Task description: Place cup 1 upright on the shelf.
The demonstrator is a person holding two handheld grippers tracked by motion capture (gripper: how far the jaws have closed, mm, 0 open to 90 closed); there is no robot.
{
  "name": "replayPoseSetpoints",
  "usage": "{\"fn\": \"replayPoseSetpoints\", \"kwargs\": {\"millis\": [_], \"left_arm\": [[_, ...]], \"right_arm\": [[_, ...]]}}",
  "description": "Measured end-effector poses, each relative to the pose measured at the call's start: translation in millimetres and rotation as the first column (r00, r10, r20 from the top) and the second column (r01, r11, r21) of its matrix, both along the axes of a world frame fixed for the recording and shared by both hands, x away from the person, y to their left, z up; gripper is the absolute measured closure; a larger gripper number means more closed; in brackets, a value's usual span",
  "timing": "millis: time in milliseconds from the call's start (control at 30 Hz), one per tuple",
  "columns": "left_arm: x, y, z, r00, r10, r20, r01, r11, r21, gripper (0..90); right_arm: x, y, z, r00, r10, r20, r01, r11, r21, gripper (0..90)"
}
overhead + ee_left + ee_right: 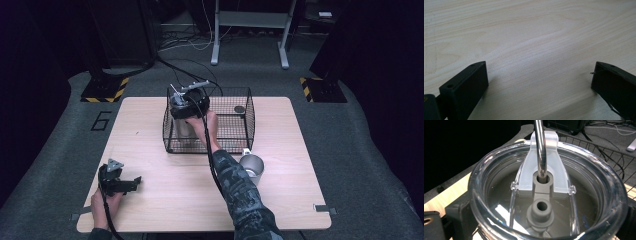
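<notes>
A steel tumbler (181,129) with a clear lid (549,195) and a metal straw (540,147) stands at the left end of a black wire basket (235,131). My right gripper (187,116) reaches into the basket from above, and its black jaws sit against both sides of the tumbler just under the lid; it (541,222) is shut on the tumbler. My left gripper (131,183) rests low on the table's front left corner. In the left gripper view it (539,77) stands open over bare wood, nothing between the jaws.
A second steel cup (251,167) without a lid stands on the wooden table (150,150) just in front of the basket's right corner. A small dark round piece (239,108) lies inside the basket at its back right. Cables trail on the floor behind.
</notes>
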State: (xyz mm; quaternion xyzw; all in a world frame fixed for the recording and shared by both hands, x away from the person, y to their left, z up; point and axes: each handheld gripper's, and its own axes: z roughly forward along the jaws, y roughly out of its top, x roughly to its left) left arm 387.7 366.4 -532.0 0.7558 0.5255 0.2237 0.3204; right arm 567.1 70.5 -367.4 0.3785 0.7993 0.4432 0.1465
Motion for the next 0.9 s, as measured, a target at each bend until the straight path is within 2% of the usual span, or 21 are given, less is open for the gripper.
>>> {"fn": "replayPoseSetpoints", "kwargs": {"millis": [167, 267, 300, 367, 500, 733, 900], "left_arm": [[0.0, 0.0, 0.0, 1.0, 0.0, 0.0, 0.0, 1.0, 0.001, 0.6], [0.0, 0.1, 0.0, 1.0, 0.0, 0.0, 0.0, 1.0, 0.001, 0.6], [0.0, 0.0, 0.0, 1.0, 0.0, 0.0, 0.0, 1.0, 0.001, 0.6], [0.0, 0.1, 0.0, 1.0, 0.0, 0.0, 0.0, 1.0, 0.001, 0.6], [0.0, 0.1, 0.0, 1.0, 0.0, 0.0, 0.0, 1.0, 0.001, 0.6], [0.0, 0.0, 0.0, 1.0, 0.0, 0.0, 0.0, 1.0, 0.001, 0.6], [0.0, 0.1, 0.0, 1.0, -0.001, 0.0, 0.001, 1.0, 0.001, 0.6]], "right_arm": [[1.5, 1.1, -7.5, 0.9995, -0.013, -0.027, 0.013, 1.0, 0.004, 3.5], [4.2, 0.6, -11.5, 0.9997, -0.011, -0.023, 0.01, 1.0, -0.002, 3.5], [4.0, 0.8, -12.1, 0.9992, -0.016, -0.037, 0.016, 1.0, -0.005, 3.5], [5.7, 0.8, -15.5, 0.9994, -0.014, -0.031, 0.014, 1.0, -0.009, 3.5], [6.3, 0.8, -21.0, 0.9984, -0.024, -0.05, 0.023, 1.0, -0.013, 3.5], [7.6, 1.9, -25.2, 0.9985, -0.032, -0.046, 0.031, 0.999, -0.025, 3.4], [8.1, 2.2, -26.4, 0.9979, -0.042, -0.048, 0.04, 0.998, -0.05, 3.4]]}}
